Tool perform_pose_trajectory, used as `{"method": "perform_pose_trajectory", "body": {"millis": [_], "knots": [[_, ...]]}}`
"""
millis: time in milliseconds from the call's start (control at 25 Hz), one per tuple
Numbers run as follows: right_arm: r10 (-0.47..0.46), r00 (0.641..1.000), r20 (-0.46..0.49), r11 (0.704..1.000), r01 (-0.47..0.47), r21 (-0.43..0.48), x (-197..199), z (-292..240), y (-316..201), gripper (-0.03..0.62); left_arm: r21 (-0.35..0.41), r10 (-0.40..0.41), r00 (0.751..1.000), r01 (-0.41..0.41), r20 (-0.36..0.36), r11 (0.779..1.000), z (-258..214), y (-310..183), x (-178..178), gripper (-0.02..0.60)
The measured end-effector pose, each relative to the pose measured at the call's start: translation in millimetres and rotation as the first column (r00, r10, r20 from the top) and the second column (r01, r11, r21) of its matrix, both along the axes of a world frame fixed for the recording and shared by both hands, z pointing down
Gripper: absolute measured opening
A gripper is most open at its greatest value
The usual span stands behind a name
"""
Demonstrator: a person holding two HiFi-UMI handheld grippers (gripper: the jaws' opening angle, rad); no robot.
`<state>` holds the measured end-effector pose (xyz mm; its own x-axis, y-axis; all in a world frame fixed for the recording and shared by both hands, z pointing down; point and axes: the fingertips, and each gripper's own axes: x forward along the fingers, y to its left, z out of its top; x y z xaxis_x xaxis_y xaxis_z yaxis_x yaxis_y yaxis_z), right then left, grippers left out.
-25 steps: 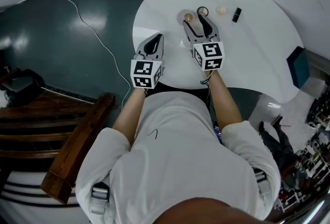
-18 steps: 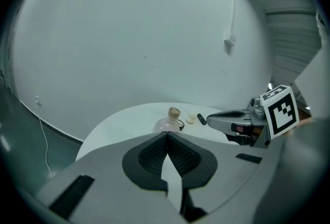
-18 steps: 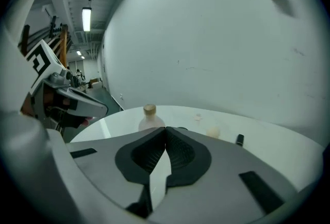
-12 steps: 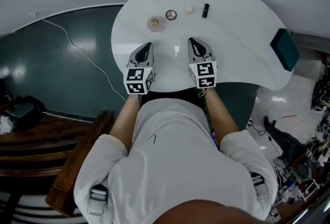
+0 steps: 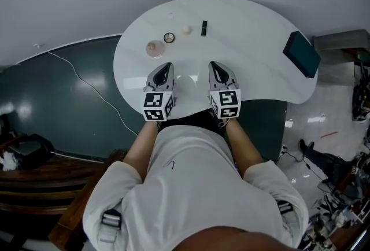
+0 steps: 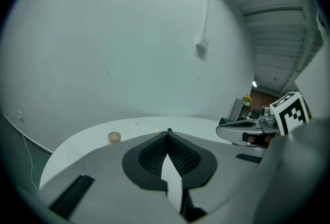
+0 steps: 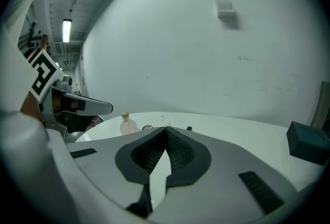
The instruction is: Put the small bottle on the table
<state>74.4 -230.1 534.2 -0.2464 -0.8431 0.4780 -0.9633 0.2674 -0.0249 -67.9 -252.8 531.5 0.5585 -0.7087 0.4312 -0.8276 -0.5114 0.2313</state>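
The small pinkish bottle with a tan cap stands upright on the white table, at its far left part. In the right gripper view the bottle shows ahead to the left. In the left gripper view only its cap shows over the jaw. My left gripper and right gripper rest side by side at the table's near edge, well short of the bottle. The left gripper's jaws and the right gripper's jaws are shut, with nothing between them.
Just beyond the bottle a dark ring, a small cream ball and a small black stick lie in a row. A teal box sits at the table's right edge. A white cable runs over the dark floor at the left.
My right gripper, open around the bottle a second ago, has shut and drawn back to the near edge. The bottle stays standing on the table. The left gripper shifted slightly.
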Motion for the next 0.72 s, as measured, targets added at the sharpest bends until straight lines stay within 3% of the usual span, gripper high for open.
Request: {"method": "perform_pose_trajectory", "body": {"millis": [320, 560, 720], "knots": [[0.016, 1.0, 0.026, 0.975, -0.022, 0.221, 29.0, -98.7, -11.4, -0.003, 0.174, 0.007, 0.995, 0.01, -0.097, 0.985, -92.6, -17.0, 44.6, 0.012], [0.045, 0.998, 0.038, 0.929, -0.056, 0.365, 55.5, -172.5, -8.8, -0.003, 0.357, 0.039, 0.995, -0.004, -0.092, 0.934, -172.9, -12.3, 65.4, 0.012], [0.057, 0.998, 0.03, 0.907, -0.065, 0.416, 70.5, -198.3, -4.9, -0.003, 0.414, 0.042, 0.996, -0.003, -0.084, 0.91, -197.5, -5.7, 70.0, 0.012]]}}
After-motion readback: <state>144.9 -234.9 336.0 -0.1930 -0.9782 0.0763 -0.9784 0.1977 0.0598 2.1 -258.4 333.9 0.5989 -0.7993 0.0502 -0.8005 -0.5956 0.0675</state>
